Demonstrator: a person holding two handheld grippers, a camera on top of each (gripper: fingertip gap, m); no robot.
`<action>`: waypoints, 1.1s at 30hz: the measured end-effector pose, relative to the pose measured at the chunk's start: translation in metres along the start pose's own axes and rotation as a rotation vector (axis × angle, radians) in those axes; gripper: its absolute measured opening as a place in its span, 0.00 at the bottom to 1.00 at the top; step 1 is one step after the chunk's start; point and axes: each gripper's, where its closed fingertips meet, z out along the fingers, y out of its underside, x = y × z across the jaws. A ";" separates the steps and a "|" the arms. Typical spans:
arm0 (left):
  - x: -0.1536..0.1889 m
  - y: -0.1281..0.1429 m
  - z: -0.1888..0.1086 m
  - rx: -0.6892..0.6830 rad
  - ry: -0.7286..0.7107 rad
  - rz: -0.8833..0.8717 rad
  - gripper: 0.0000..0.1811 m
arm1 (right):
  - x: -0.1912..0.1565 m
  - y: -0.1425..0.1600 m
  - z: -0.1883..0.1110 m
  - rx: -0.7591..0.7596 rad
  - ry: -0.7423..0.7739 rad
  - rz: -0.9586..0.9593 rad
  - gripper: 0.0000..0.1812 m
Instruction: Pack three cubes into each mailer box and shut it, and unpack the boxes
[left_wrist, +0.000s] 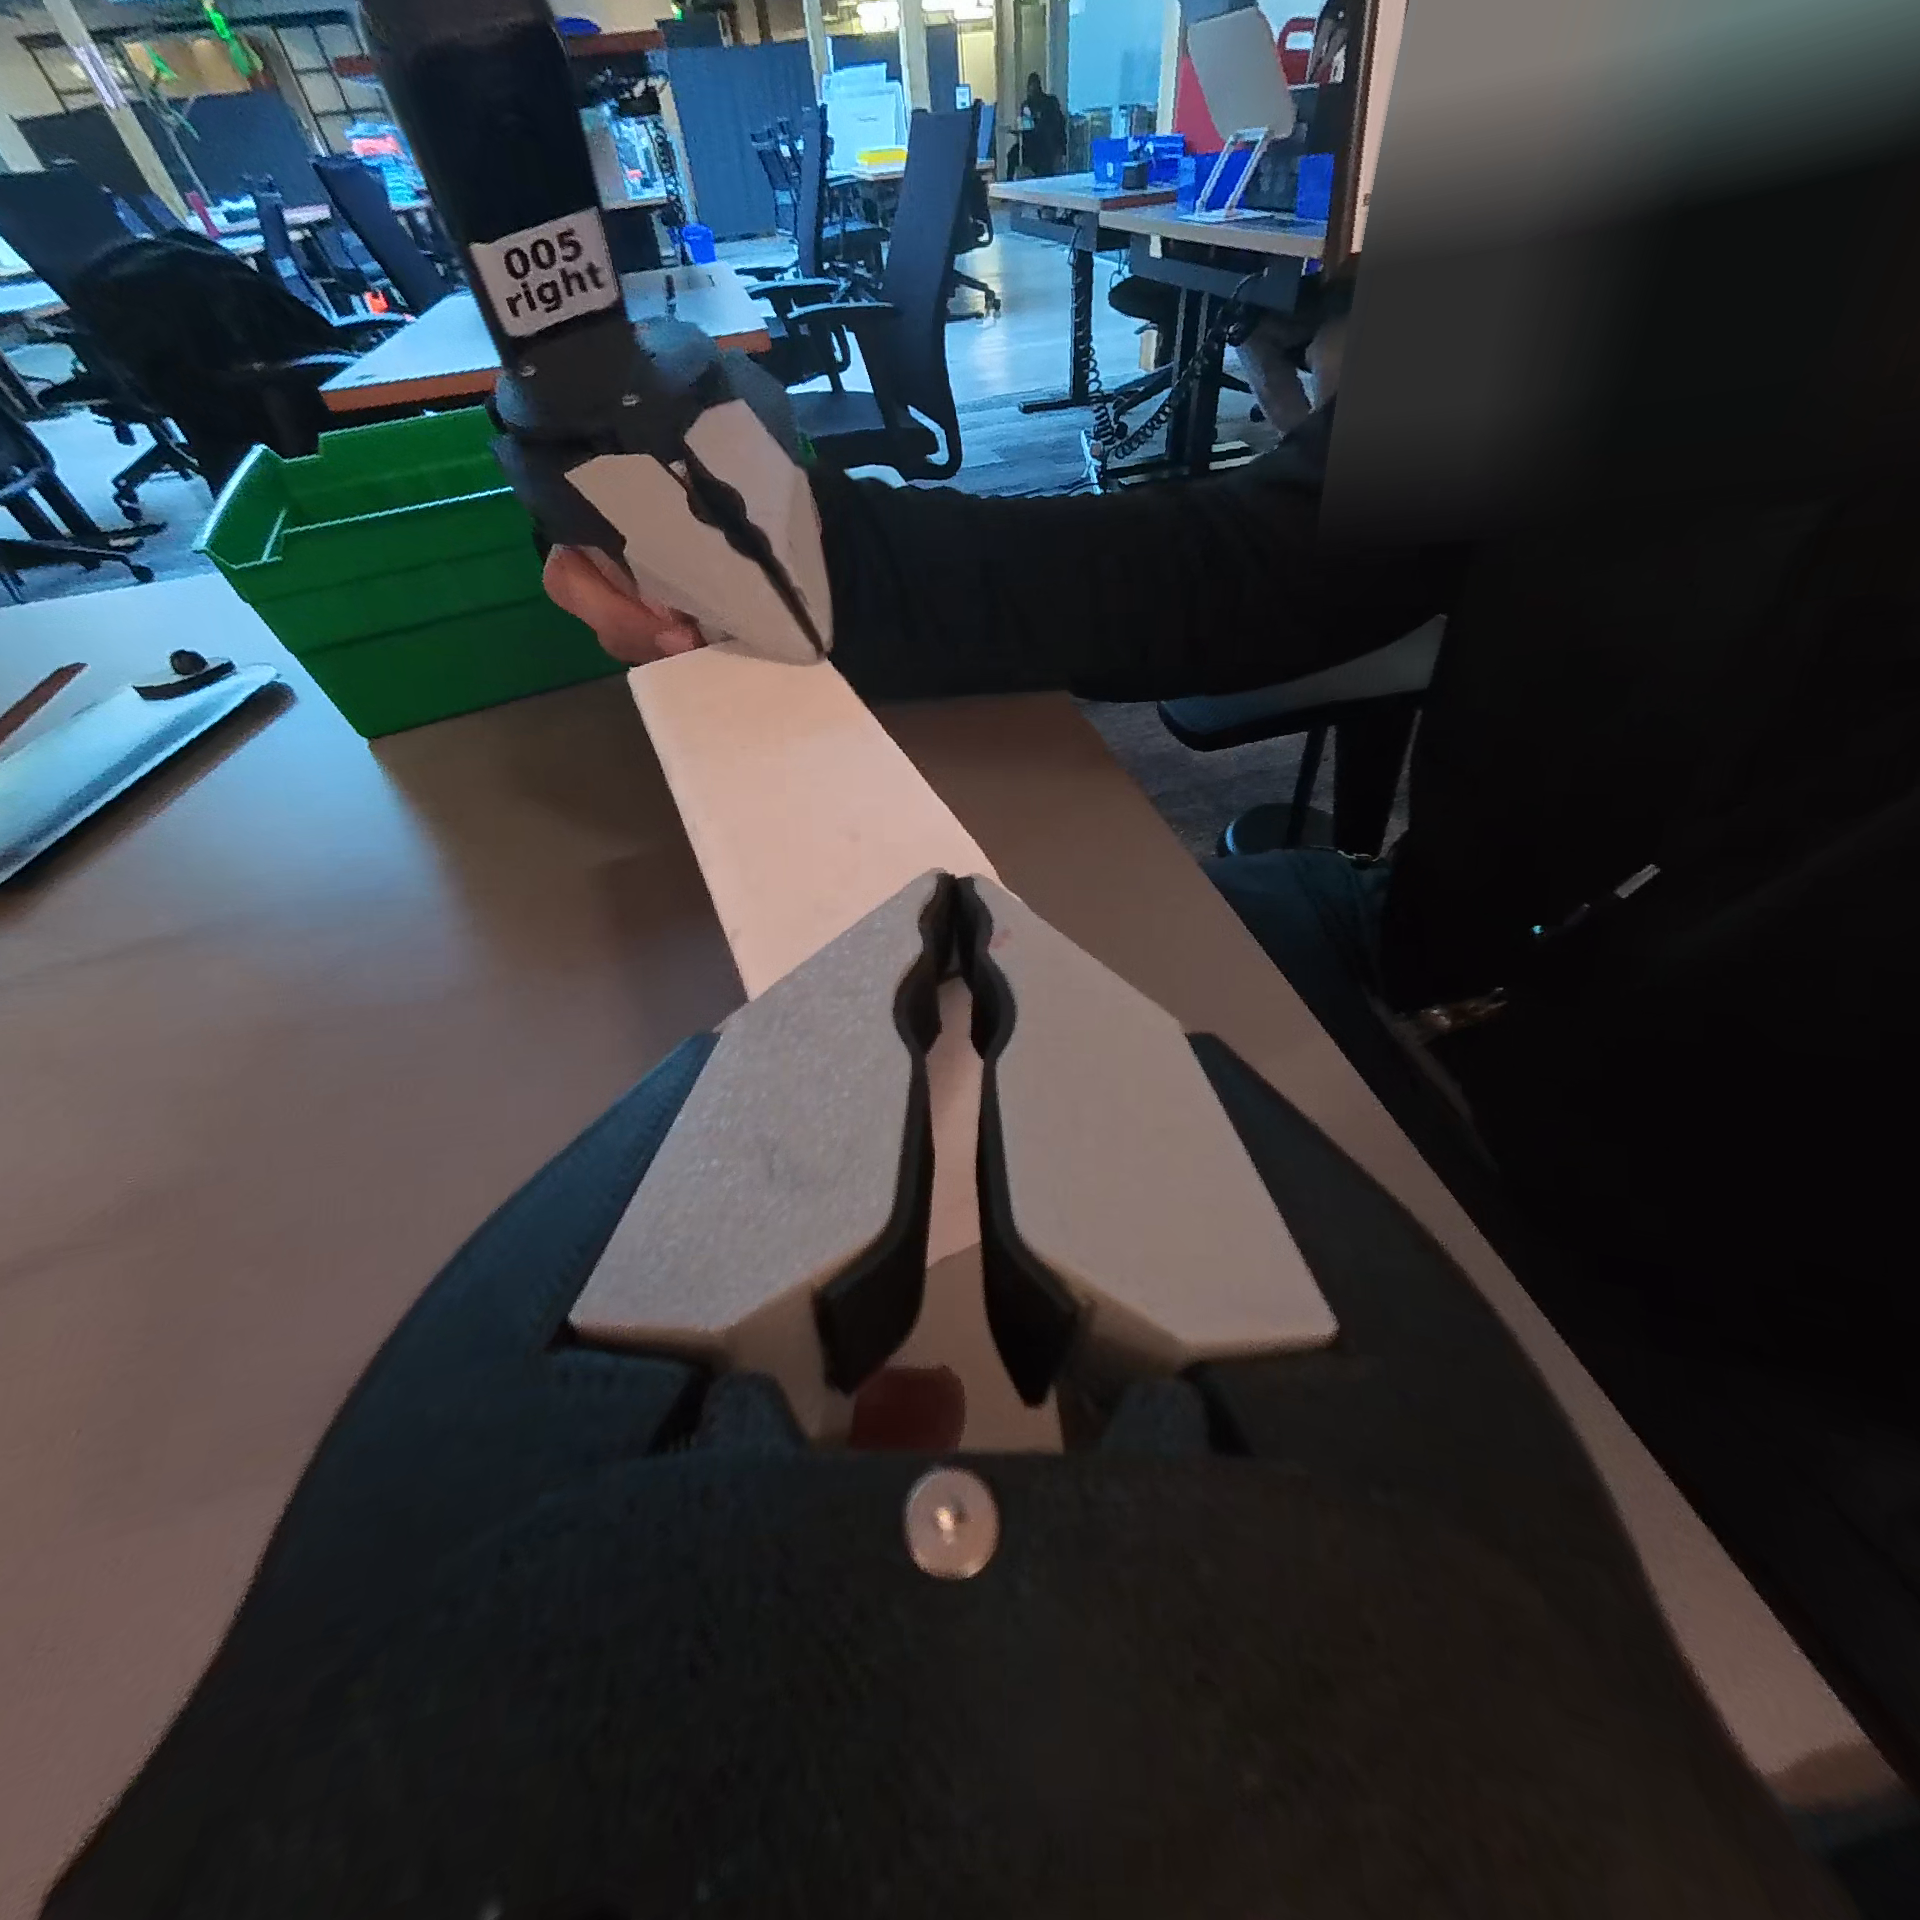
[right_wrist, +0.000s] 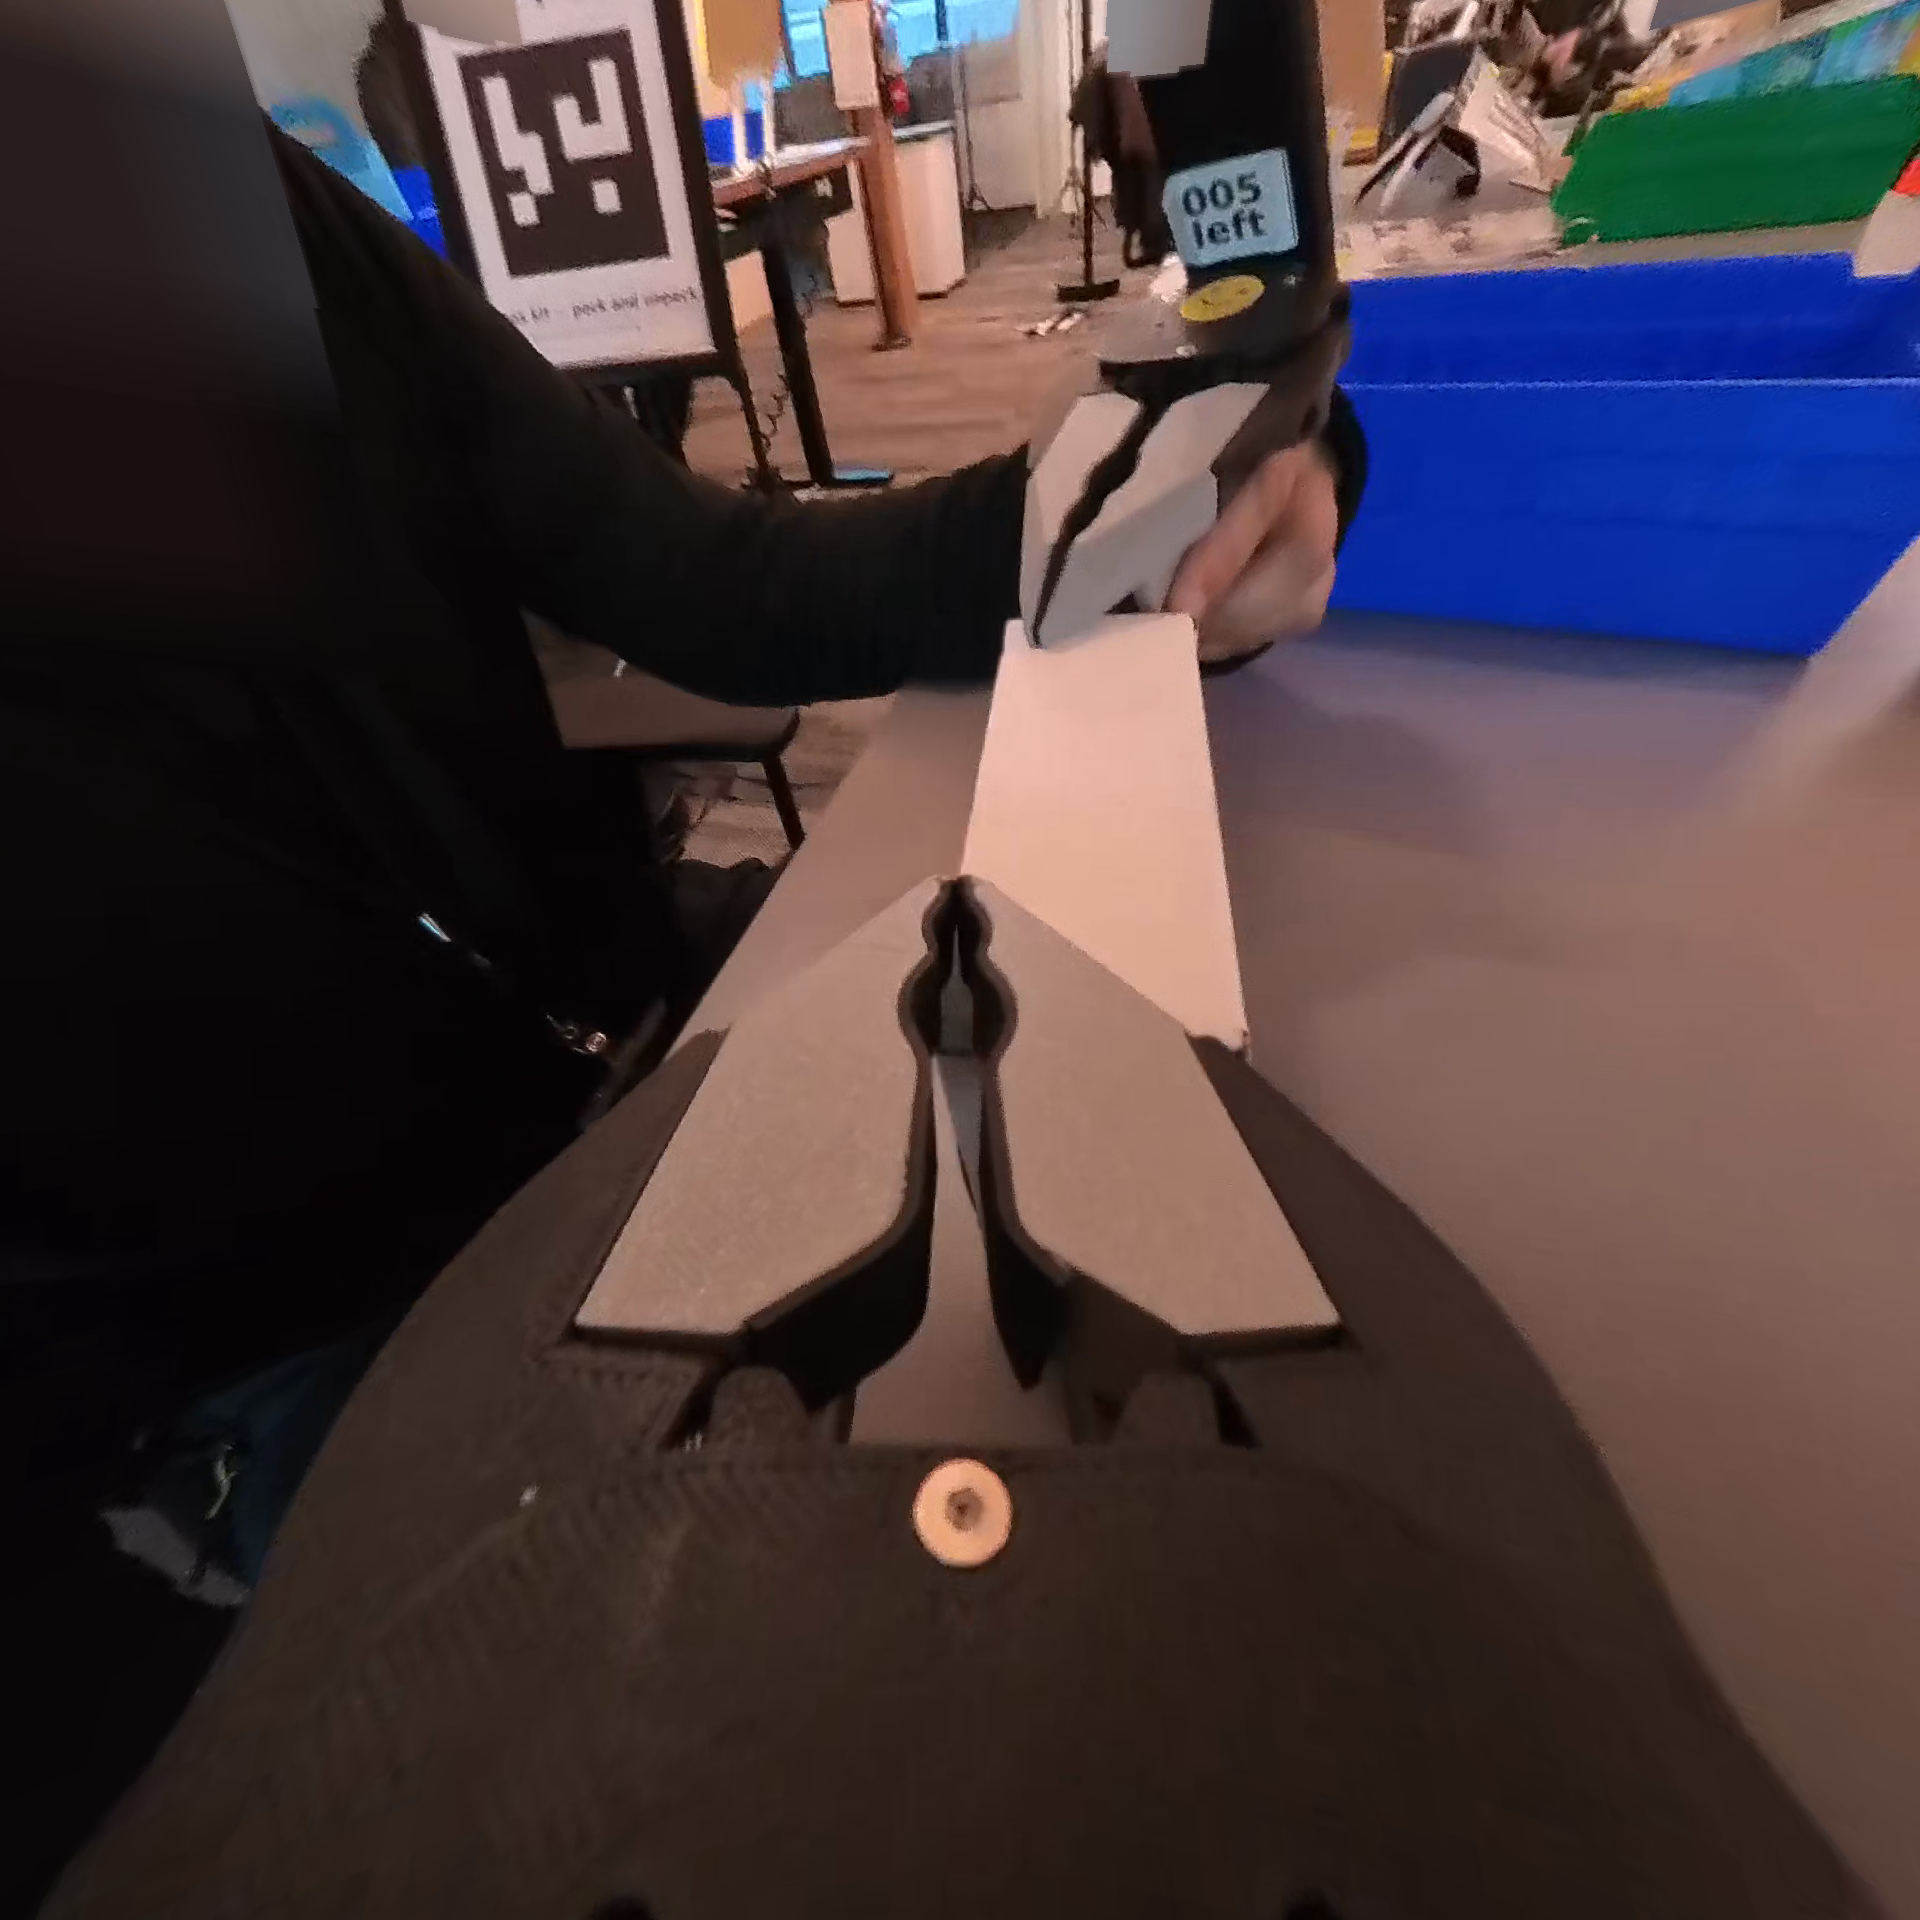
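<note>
A white mailer box (left_wrist: 810, 790) lies along the table edge nearest the person; only one long white panel of it shows. My left gripper (left_wrist: 961, 883) is shut on the near end of that panel. My right gripper (left_wrist: 821, 649) is shut on its far end. In the right wrist view the same panel (right_wrist: 1101, 790) runs from my right gripper (right_wrist: 961, 883) to my left gripper (right_wrist: 1039, 634). A dark red patch (left_wrist: 904, 1403) shows below the left finger bases; I cannot tell what it is. No cubes are clearly in view.
A green bin (left_wrist: 416, 582) stands on the brown table (left_wrist: 312, 1039) beyond the box. A blue bin (right_wrist: 1621, 457) stands on the other side. A flat pale sheet (left_wrist: 114, 748) lies at the far left. A person in black sits at the table edge. The gap from one gripper's tips to the other's is roughly 10 cm.
</note>
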 end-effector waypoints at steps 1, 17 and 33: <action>0.000 0.000 0.000 -0.002 -0.003 0.002 0.00 | -0.002 -0.004 0.000 0.020 -0.011 -0.003 0.00; 0.011 -0.004 0.007 0.053 0.091 0.000 0.00 | 0.006 -0.049 -0.014 0.247 0.100 0.025 0.40; 0.005 -0.003 0.002 0.089 0.078 -0.031 0.00 | 0.045 0.027 0.065 -0.924 0.376 -0.122 0.37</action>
